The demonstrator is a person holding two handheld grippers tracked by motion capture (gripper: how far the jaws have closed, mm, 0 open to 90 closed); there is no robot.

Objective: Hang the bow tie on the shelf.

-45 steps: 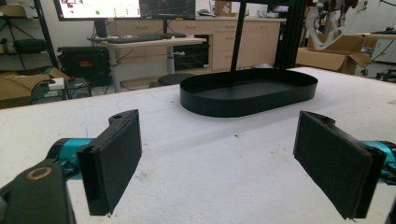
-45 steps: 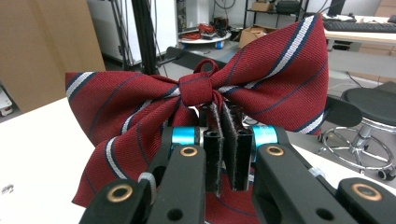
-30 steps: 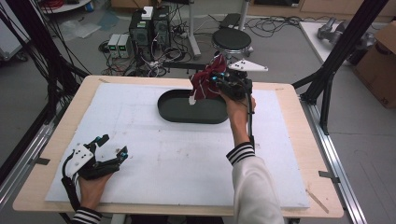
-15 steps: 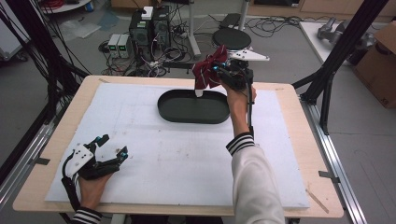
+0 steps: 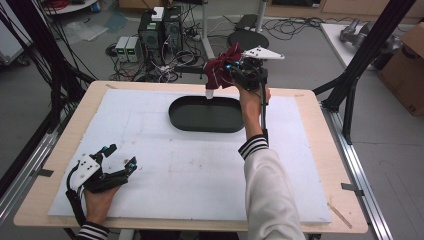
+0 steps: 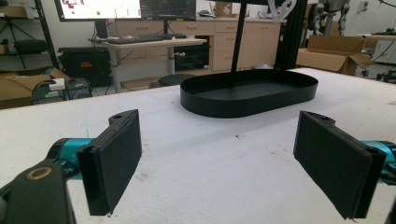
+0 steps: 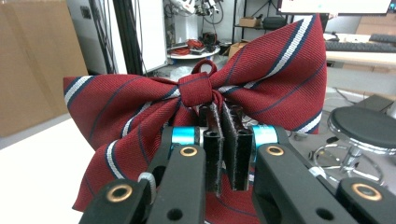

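A dark red bow tie [image 7: 140, 112] with white and navy stripes is pinched at its knot by my right gripper [image 7: 223, 122], whose jaws are shut on it. In the high view the right gripper [image 5: 231, 71] holds the bow tie [image 5: 220, 67] in the air above the far edge of the black oval tray [image 5: 186, 119], a white tag hanging from it. My left gripper [image 5: 118, 156] rests low at the table's near left corner, jaws wide open and empty. Its pads [image 6: 116, 156] point toward the black oval tray [image 6: 219, 105].
The white mat [image 5: 200, 165] covers most of the wooden table. Black frame posts [image 5: 365, 60] stand at the table's sides. Behind the far edge are computer boxes, cables and a round stool [image 5: 248, 39]. A cardboard box [image 5: 407, 70] sits at the far right.
My right gripper has lifted the bow tie higher and carried it toward the far edge of the tray. The left gripper has stayed still.
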